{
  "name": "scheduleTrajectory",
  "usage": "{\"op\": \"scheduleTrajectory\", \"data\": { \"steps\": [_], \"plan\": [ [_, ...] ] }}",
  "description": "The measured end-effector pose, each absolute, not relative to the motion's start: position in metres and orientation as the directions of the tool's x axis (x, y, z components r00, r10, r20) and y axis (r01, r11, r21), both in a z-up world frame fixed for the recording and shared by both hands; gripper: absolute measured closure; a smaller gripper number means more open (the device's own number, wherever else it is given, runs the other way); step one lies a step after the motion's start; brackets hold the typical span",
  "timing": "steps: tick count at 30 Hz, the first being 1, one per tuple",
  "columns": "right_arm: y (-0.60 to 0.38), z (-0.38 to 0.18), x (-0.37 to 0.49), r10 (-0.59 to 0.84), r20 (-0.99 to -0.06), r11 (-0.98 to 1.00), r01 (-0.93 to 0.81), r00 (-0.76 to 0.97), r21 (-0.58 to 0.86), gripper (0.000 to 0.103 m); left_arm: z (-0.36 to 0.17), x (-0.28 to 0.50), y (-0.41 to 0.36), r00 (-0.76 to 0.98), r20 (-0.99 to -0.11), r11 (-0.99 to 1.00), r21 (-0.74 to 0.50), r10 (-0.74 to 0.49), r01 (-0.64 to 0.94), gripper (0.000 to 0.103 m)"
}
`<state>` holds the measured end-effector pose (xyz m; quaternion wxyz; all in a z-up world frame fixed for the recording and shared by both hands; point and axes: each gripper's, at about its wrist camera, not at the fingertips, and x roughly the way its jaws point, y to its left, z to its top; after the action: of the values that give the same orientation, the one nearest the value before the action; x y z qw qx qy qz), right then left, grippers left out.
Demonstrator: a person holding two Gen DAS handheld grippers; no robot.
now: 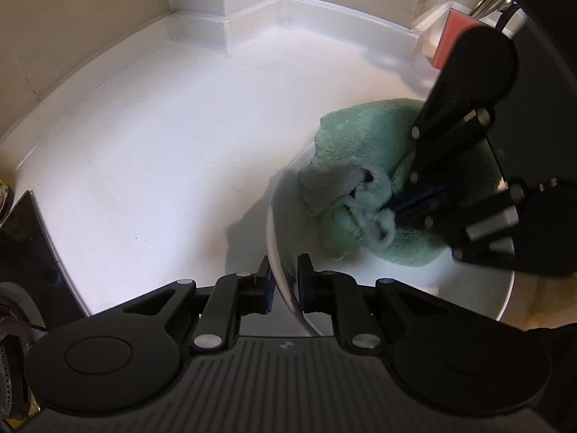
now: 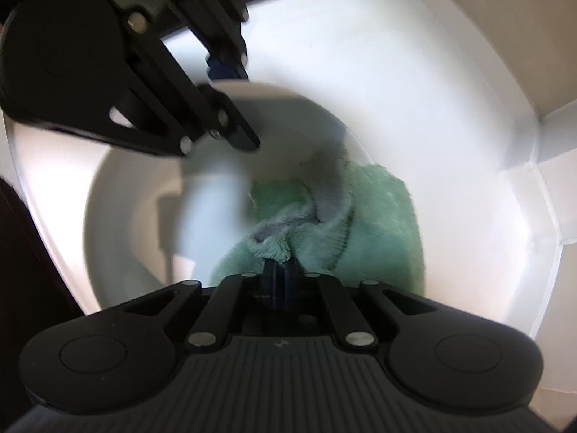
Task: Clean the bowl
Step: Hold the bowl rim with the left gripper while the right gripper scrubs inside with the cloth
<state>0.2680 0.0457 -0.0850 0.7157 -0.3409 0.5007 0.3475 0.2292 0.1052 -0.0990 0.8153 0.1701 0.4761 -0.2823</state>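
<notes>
Bowl (image 1: 468,288), white, sits on white counter (image 1: 162,162) near tiled corner | left gripper (image 1: 285,281) jaws clamped on bowl's near rim, one finger inside, one outside | right gripper (image 2: 279,270) jaws closed tight on green cloth (image 1: 360,144) bunched inside bowl, part draped over far rim

You are working over a white countertop (image 1: 144,151) that meets beige walls (image 1: 72,18) along a low white upstand (image 1: 252,18), which steps around a boxed corner. A red block (image 1: 450,36) sits at the far right. Light glares brightly off the counter (image 2: 450,90).
</notes>
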Motion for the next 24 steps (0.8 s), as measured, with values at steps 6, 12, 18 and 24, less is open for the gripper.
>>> {"op": "scheduleTrajectory", "data": {
  "steps": [6,12,18,24],
  "plan": [
    [-0.004,-0.025,0.263,0.334,-0.867,0.729,-0.685,0.37,-0.011,0.101,-0.098,0.229,0.108,0.387,-0.871,0.772,0.015,-0.301,0.635,0.091],
    [-0.1,0.004,0.234,0.391,-0.706,0.89,-0.437,0.591,0.128,0.101,-0.097,0.229,0.111,0.383,-0.869,0.763,0.009,-0.314,0.646,0.091],
    [-0.133,-0.004,0.224,0.331,-0.647,0.941,-0.288,0.687,0.175,0.1,-0.097,0.228,0.114,0.383,-0.868,0.755,0.015,-0.316,0.655,0.091],
    [-0.125,-0.024,0.232,0.428,-0.67,0.899,-0.362,0.607,0.246,0.1,-0.096,0.228,0.118,0.387,-0.866,0.772,0.002,-0.316,0.636,0.091]
  ]
}}
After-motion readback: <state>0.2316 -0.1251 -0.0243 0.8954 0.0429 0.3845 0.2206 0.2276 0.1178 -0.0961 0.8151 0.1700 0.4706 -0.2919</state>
